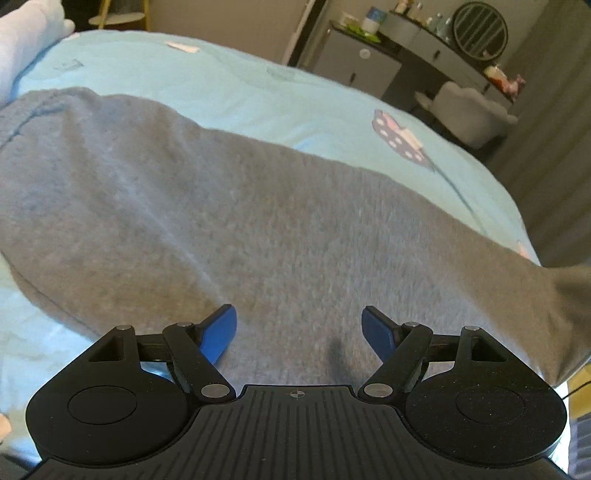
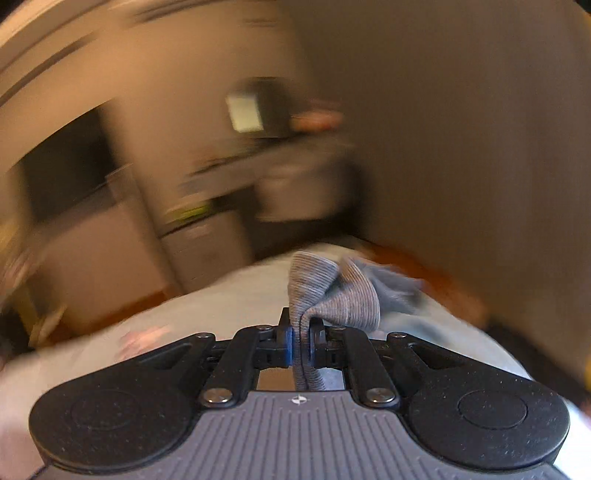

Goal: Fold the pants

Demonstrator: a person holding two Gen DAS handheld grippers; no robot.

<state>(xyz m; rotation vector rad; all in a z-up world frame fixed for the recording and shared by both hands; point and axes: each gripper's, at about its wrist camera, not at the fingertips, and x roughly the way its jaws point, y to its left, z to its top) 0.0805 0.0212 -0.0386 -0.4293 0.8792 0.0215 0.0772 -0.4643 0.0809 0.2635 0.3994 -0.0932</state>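
Lying across the bed, the grey pants (image 1: 229,206) spread as one broad fleecy mass over the light blue bedsheet (image 1: 207,77), running from upper left to the right edge of the left wrist view; a seam line shows near the upper left, soft creases mid-cloth. The right end lifts off the sheet and hangs past the mattress edge. The left gripper (image 1: 299,325) hovers over the pants, blue-padded fingers (image 1: 221,332) spread wide, nothing between them; touching the cloth or not, cannot tell.

The right gripper (image 2: 301,345) is clamped tight on a ribbed cuff (image 2: 332,291) of the pants; the ribbed knit bunches above the closed fingers and a strip of it runs back toward the gripper body. More grey cloth trails behind the cuff, blurred. The pale sheet shows below it.

The sheet carries a cartoon print with a polka-dot shape (image 1: 400,134) near the pants' upper edge. A white pillow or bedding (image 1: 26,40) sits at upper left. Beyond the bed: a grey dresser (image 1: 369,62) with bottles and clutter on top, a round mirror (image 1: 480,31), a grey upholstered chair (image 1: 469,110). A small round side table (image 1: 118,18) stands at the top left. The right wrist view's background is heavily motion-blurred; only vague furniture and wall are readable.
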